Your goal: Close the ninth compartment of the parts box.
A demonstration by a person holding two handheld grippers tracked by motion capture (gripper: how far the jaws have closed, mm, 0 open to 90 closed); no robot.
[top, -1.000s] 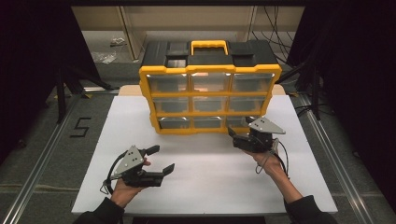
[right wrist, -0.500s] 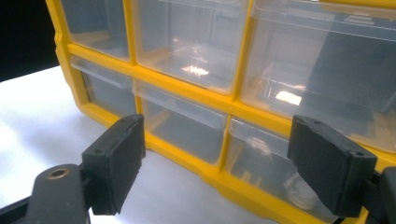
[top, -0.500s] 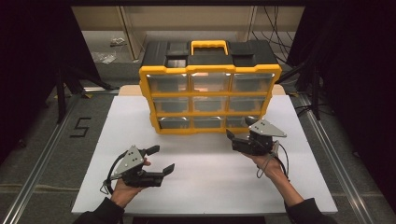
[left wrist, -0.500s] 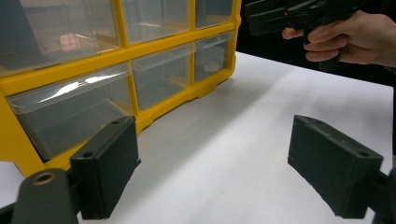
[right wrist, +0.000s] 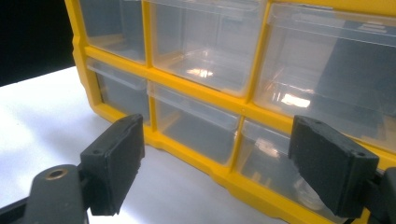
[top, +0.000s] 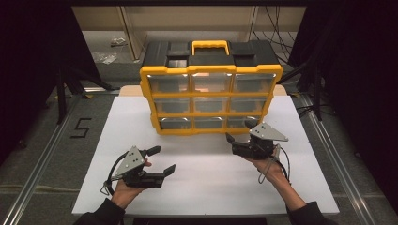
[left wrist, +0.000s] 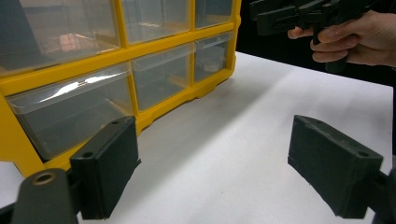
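A yellow-framed organizer (top: 211, 96) with a black top, a yellow handle and rows of clear drawers stands at the back middle of the white table (top: 94, 140). My right gripper (top: 239, 132) is open and empty, just in front of the bottom right drawer (top: 243, 122). In the right gripper view it (right wrist: 223, 163) faces the lower drawers (right wrist: 196, 126) at close range. A small pale item (left wrist: 210, 65) lies in that bottom right drawer. My left gripper (top: 161, 160) is open and empty, low over the table's front left. Its jaws (left wrist: 219, 172) point past the organizer (left wrist: 70, 74) toward the right gripper (left wrist: 299, 16).
Bare white tabletop (top: 211, 178) lies between the two grippers and the front edge. Metal rails (top: 42, 159) run along the floor on both sides. Cables (top: 277, 23) lie behind the organizer, and a "5" (top: 80, 127) is marked on the floor at left.
My right gripper has edged slightly left and nearer the front edge, still open. The left gripper and the organizer have not moved.
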